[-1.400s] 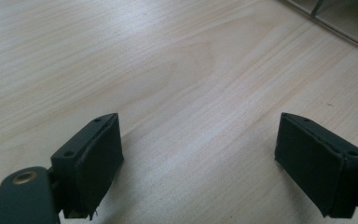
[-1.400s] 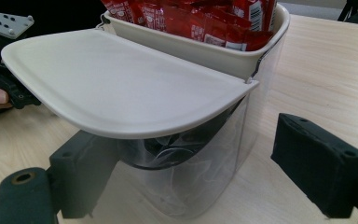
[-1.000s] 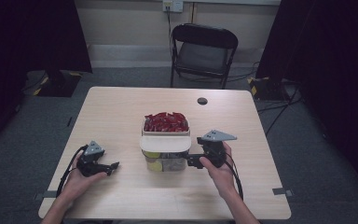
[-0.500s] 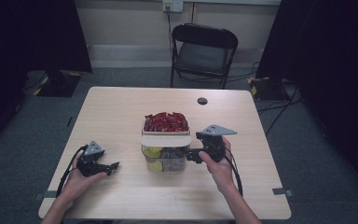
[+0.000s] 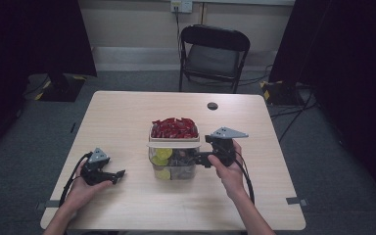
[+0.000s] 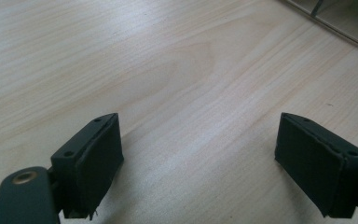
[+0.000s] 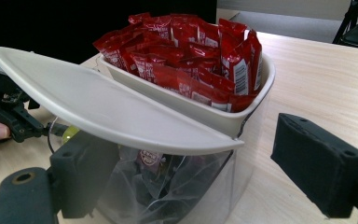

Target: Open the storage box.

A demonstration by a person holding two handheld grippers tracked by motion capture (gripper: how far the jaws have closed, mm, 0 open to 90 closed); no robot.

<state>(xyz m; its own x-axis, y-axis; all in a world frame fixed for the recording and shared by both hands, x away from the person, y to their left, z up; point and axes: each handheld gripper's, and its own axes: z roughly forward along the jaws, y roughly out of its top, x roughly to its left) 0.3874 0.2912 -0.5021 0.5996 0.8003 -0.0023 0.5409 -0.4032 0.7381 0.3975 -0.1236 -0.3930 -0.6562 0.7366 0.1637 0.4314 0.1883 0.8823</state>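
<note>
A clear plastic box (image 5: pixel 174 166) stands mid-table with yellow and dark items inside. On top sits a white tray (image 5: pixel 152 133) heaped with red packets (image 5: pixel 174 127), and a white lid flap (image 5: pixel 172 145) juts out at its near side. My right gripper (image 5: pixel 197 159) reaches in from the right at box height. In the right gripper view its jaws stand wide apart around the box corner (image 7: pixel 177 186). One jaw is under the lid flap (image 7: pixel 107 107), the other clear of the wall. My left gripper (image 5: pixel 120 174) rests open on the table, nothing between its pads (image 6: pixel 93 158).
A small black round disc (image 5: pixel 212 105) lies near the table's far edge. A black folding chair (image 5: pixel 214 51) stands beyond the table. Cables trail from both grippers towards the near edge. Bare wood surrounds the left gripper (image 6: pixel 200 158).
The right hand has shifted only slightly beside the box. The left hand and the box look the same.
</note>
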